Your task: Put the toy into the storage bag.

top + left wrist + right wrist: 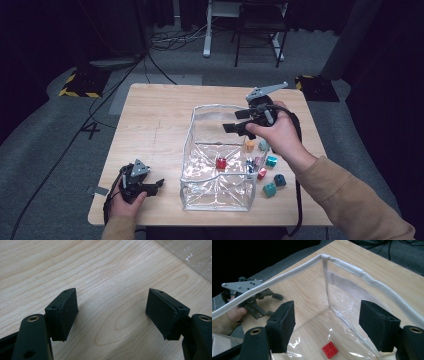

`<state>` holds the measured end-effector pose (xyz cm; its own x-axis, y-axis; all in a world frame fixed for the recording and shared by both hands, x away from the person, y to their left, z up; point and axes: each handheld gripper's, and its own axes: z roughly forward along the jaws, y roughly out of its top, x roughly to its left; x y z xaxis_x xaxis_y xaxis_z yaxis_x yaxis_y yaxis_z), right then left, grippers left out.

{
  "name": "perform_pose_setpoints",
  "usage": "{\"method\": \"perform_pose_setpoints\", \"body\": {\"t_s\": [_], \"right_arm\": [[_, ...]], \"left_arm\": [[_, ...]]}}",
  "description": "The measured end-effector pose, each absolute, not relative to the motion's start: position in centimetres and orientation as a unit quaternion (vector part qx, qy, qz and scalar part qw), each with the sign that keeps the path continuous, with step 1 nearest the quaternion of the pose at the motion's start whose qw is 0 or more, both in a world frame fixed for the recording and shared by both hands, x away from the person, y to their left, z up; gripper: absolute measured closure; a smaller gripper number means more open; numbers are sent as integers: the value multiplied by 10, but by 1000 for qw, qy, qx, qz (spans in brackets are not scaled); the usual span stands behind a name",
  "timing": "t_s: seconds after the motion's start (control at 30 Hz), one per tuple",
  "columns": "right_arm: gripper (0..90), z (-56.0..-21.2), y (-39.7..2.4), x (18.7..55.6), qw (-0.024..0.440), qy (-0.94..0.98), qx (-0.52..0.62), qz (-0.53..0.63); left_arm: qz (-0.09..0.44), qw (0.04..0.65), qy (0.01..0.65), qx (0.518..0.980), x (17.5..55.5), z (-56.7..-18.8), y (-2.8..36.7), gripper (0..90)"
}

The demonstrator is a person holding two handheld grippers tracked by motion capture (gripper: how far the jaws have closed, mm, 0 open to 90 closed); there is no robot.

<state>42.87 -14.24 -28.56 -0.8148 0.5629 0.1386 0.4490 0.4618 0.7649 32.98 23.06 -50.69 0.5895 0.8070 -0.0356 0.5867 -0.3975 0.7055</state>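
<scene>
R claw (231, 121) wide, empty, over clear bin (200, 200) w/ 1 red brick (221, 163); L claw (160, 184) wide

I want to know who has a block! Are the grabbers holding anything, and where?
Nothing is held. The right gripper hangs open above the red block; the left gripper is open over bare table.

Grey carpet floor (45, 145) all round a light wooden table (150, 125). Dark curtains behind. Black cables (150, 65) trailing across the carpet, yellow-black striped plates (80, 85) left and right, a white desk leg (206, 30), a dark chair frame (257, 35).
</scene>
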Motion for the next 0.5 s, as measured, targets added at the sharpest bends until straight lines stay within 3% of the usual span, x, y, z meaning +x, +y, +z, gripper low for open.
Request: {"method": "perform_pose_setpoints", "body": {"t_s": [0.5], "right_arm": [[295, -281, -219, 447, 117, 821, 365, 423]], "left_arm": [[159, 348, 424, 821, 330, -507, 231, 262]]}}
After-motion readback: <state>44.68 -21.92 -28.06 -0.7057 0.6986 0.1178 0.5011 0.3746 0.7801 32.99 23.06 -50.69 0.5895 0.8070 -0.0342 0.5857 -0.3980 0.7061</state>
